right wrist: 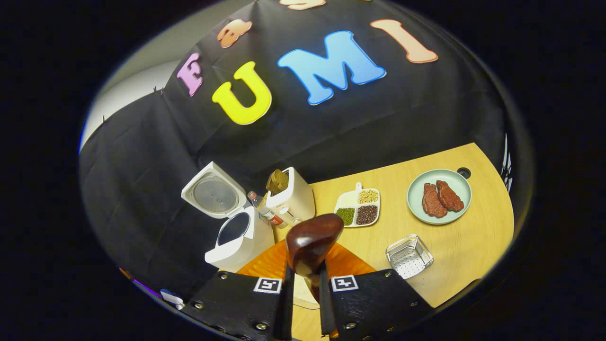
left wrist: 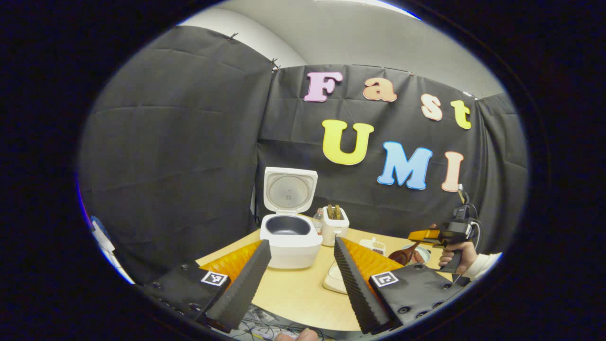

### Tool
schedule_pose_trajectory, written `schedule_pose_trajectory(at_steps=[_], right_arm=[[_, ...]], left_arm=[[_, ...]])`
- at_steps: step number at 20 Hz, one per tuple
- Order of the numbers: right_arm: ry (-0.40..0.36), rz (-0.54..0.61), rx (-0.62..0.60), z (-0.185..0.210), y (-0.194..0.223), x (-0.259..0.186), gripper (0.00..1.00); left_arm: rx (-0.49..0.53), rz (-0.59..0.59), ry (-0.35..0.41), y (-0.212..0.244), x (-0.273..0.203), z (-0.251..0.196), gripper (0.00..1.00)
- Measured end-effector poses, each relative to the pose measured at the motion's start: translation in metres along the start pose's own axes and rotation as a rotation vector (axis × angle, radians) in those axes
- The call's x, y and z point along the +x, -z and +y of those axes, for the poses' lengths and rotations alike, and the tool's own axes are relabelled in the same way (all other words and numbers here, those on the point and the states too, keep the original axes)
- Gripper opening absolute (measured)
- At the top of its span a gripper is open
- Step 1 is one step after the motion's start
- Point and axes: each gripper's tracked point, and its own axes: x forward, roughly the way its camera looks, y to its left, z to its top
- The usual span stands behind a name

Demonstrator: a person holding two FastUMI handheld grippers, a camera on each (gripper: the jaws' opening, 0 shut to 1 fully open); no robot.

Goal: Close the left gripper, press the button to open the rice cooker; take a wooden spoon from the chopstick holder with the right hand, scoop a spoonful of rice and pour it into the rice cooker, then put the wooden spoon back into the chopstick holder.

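The rice cooker stands at centre frame in the left gripper view with its lid raised and the dark inner pot exposed, so the button press looks done; in the right gripper view the wooden spoon is already out of the chopstick holder, which sits just right of the cooker at mid-frame. Whether the spoon has been through the rice yet I cannot tell, since only the back of its bowl shows; the divided dish of grains lies further right on the counter. By my reading the pouring into the cooker and the spoon's return to the holder are left.

The right hand-held gripper at lower centre is narrowed onto the spoon's handle, both fingers pressing it, the bowl pointing forward; the left hand-held gripper at the bottom of its view is spread wide, holding and touching nothing, aimed toward the cooker.
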Motion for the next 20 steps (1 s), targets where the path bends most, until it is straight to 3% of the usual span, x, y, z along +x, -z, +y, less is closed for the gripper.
schedule_pose_trajectory(at_steps=[1,4,5,6,7,8,9,13,15,16,18,19,20], right_arm=[[0.013,0.007,-0.018,0.011,0.01,0.004,0.23],[0.034,0.044,-0.046,0.035,0.039,0.022,0.23],[0.043,0.057,-0.057,0.037,0.045,0.031,0.24],[0.053,0.063,-0.069,0.037,0.049,0.04,0.23],[0.061,0.071,-0.087,0.035,0.052,0.053,0.24],[0.074,0.09,-0.098,0.03,0.058,0.068,0.23],[0.079,0.102,-0.105,0.027,0.061,0.081,0.23],[0.09,0.141,-0.17,0.014,0.075,0.133,0.23],[0.07,0.139,-0.249,0.017,0.08,0.149,0.23],[0.052,0.147,-0.276,0.023,0.086,0.154,0.23],[0.018,0.188,-0.297,0.036,0.102,0.16,0.24],[0.002,0.202,-0.294,0.042,0.108,0.16,0.24],[-0.014,0.221,-0.292,0.048,0.118,0.16,0.24]], left_arm=[[0.001,-0.005,0.024,0.0,0.001,0.007,0.99],[0.005,0.014,0.037,-0.001,0.009,0.037,0.89],[-0.003,0.016,0.037,-0.003,0.013,0.043,0.94],[-0.011,0.014,0.032,-0.007,0.015,0.05,0.89],[-0.012,0.011,0.018,-0.011,0.02,0.057,1.0],[-0.011,0.01,-0.01,-0.013,0.026,0.066,0.89],[-0.013,0.028,-0.045,-0.008,0.03,0.075,0.88],[-0.035,0.081,-0.134,0.002,0.04,0.081,0.89],[-0.043,0.132,-0.185,0.016,0.046,0.086,1.0],[-0.052,0.14,-0.201,0.017,0.047,0.086,0.89],[-0.07,0.153,-0.21,0.022,0.047,0.081,1.0],[-0.07,0.165,-0.213,0.024,0.046,0.08,0.89],[-0.064,0.168,-0.223,0.025,0.046,0.083,0.94]])
